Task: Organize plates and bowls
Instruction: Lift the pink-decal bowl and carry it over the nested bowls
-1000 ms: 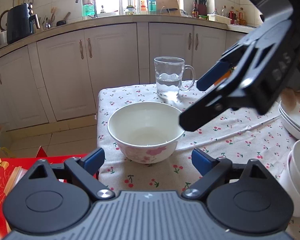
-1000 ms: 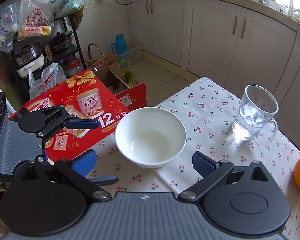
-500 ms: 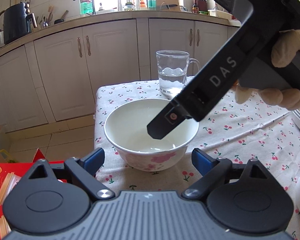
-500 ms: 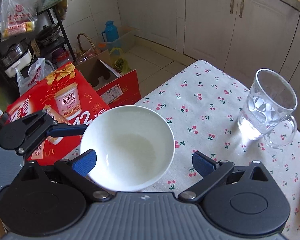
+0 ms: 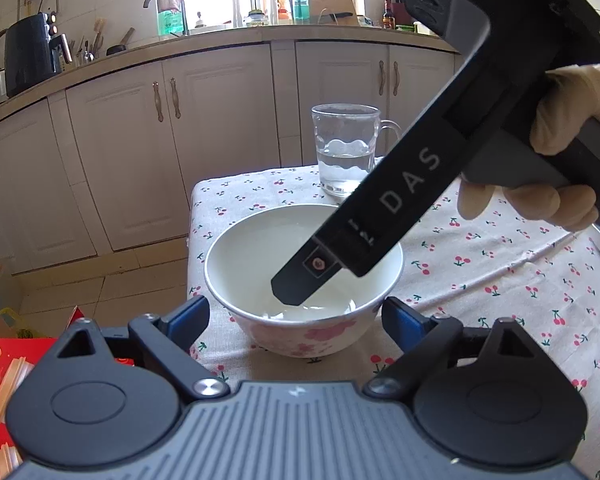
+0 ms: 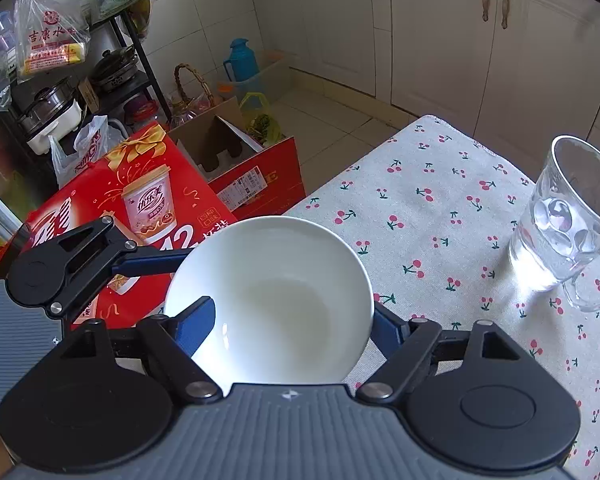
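Both grippers flank the white bowl (image 5: 300, 280). The left gripper (image 5: 296, 316) and the right gripper (image 6: 292, 320) are closing, with pad contact indeterminate. A glass mug (image 6: 568, 224) stands at the bowl's 2 o'clock.

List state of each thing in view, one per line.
White ceramic bowl with pink flowers: upright on the cherry-print tablecloth, almost empty.
Clear glass mug: upright, partly filled with water.
Left hand-held gripper: jaws closing either side of the bowl.
Right hand-held gripper: jaws closing, one finger inside the bowl, one outside.
Red cardboard box: closed.
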{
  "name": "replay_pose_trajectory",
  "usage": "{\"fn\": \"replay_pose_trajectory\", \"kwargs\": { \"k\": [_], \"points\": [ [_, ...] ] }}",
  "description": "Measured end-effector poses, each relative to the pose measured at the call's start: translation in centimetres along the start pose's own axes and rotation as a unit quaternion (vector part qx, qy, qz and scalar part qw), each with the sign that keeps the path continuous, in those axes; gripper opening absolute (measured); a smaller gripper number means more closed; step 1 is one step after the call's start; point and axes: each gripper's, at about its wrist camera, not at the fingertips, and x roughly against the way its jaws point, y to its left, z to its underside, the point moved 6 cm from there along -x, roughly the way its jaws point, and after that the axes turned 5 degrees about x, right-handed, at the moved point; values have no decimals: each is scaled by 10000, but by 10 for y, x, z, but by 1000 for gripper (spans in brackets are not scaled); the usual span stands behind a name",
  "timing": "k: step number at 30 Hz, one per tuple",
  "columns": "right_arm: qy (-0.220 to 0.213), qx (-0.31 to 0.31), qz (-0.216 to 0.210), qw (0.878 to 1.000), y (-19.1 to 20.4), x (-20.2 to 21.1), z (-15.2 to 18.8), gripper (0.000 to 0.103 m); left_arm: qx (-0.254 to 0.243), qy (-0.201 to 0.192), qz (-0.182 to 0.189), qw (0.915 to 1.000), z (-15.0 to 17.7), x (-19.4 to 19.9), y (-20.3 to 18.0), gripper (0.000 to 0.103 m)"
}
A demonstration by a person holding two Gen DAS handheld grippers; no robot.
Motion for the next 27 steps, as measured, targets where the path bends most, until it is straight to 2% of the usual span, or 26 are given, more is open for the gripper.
{"fn": "replay_pose_trajectory", "kwargs": {
  "k": [10, 20, 27],
  "points": [
    [-53, -234, -147, 9996, -10, -1, 0, 77, -38, -49, 90, 9999, -3, 4, 0, 90],
    [-90, -297, -227, 9993, -9, 4, 2, 77, -39, 28, 117, 9999, -4, 6, -2, 90],
    [-145, -279, -230, 9992, -2, 21, 9, 78, -37, -7, 211, 9998, -8, 23, -11, 90]
  ]
}}
